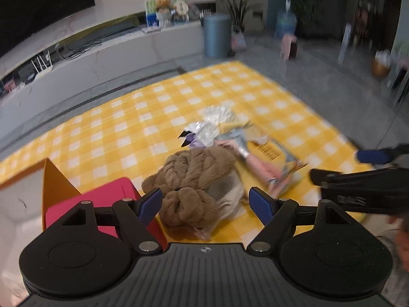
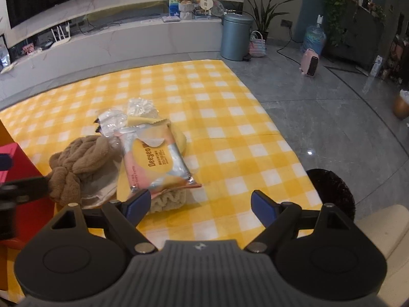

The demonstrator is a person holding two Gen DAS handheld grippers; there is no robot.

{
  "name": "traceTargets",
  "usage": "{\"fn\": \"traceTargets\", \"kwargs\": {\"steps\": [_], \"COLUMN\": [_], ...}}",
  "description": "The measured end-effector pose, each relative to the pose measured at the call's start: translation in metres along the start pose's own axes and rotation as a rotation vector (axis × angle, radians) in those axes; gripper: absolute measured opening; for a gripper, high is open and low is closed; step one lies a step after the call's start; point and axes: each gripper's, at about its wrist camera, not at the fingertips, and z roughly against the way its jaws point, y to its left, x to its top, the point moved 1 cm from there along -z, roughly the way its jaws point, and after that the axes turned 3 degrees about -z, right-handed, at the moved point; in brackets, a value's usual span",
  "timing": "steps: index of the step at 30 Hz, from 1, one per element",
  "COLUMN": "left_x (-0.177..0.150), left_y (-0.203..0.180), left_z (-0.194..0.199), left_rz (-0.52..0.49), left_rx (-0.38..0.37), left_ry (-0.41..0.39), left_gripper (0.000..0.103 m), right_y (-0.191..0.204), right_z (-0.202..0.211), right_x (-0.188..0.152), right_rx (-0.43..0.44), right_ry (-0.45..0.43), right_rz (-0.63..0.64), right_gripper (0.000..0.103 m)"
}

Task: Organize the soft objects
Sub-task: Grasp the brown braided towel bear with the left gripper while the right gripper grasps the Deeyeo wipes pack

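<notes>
A pile of soft items lies on the yellow checked mat (image 2: 230, 133). A brown knotted plush piece (image 1: 189, 176) (image 2: 76, 166) sits at the pile's near left. A pink and silver packet (image 2: 156, 161) (image 1: 268, 158) lies over a cream ribbed cloth (image 2: 166, 199). Crinkled clear wrappers (image 2: 133, 115) (image 1: 217, 120) lie behind. My left gripper (image 1: 208, 202) hovers open just before the brown plush, nothing between its pads. My right gripper (image 2: 199, 204) stands open near the packet's front edge, empty. In the left wrist view the right gripper (image 1: 363, 176) shows at the right edge.
A red box (image 1: 102, 199) (image 2: 23, 179) with an orange panel stands left of the pile. A grey bin (image 2: 236, 37), a plant and a water bottle (image 2: 314, 38) stand beyond the mat. A dark round fuzzy thing (image 2: 332, 189) lies at the mat's right edge.
</notes>
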Motion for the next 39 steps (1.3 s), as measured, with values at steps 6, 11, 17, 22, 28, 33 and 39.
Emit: {"fn": "traceTargets", "kwargs": {"steps": [6, 11, 17, 22, 28, 33, 39], "left_x": [0.016, 0.026, 0.026, 0.023, 0.015, 0.010, 0.014], "left_y": [0.002, -0.002, -0.012, -0.020, -0.032, -0.029, -0.017], "left_z": [-0.039, -0.063, -0.088, -0.103, -0.116, -0.116, -0.086], "left_rz": [0.010, -0.022, -0.070, -0.125, -0.220, -0.129, -0.044], "left_rx": [0.065, 0.119, 0.163, 0.254, 0.336, 0.282, 0.194], "left_ry": [0.097, 0.152, 0.233, 0.284, 0.273, 0.278, 0.204], "left_gripper": [0.090, 0.090, 0.090, 0.083, 0.070, 0.053, 0.050], "right_y": [0.004, -0.001, -0.004, -0.004, -0.006, -0.011, -0.012], "right_z": [-0.002, -0.001, -0.003, -0.003, -0.005, -0.006, -0.010], "right_x": [0.000, 0.000, 0.001, 0.001, 0.001, 0.000, 0.001], "right_rx": [0.025, 0.034, 0.031, 0.039, 0.045, 0.044, 0.063], "right_ry": [0.007, 0.003, 0.008, 0.005, 0.011, 0.014, 0.015], "right_rz": [0.010, -0.018, -0.031, -0.034, -0.046, -0.067, -0.073], "right_gripper": [0.084, 0.084, 0.084, 0.084, 0.084, 0.084, 0.084]}}
